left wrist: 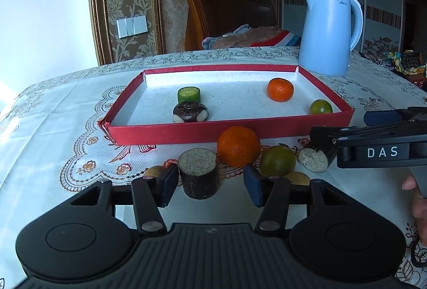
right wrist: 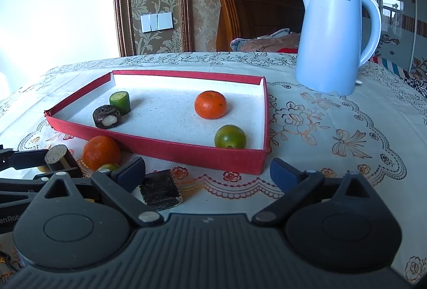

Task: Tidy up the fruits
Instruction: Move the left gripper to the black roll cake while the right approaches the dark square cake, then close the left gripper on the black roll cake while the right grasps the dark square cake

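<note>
Left gripper astride upright dark cane piece

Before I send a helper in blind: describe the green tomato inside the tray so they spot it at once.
Find the red tray left of the blue kettle. The green tomato sits in its near corner on the kettle side, in front of the orange. It is the tray's only round green fruit.

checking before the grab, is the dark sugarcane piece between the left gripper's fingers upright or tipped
Upright. The sugarcane piece stands on end on the tablecloth, its pale cut face up, between the left gripper's open pads.
</note>
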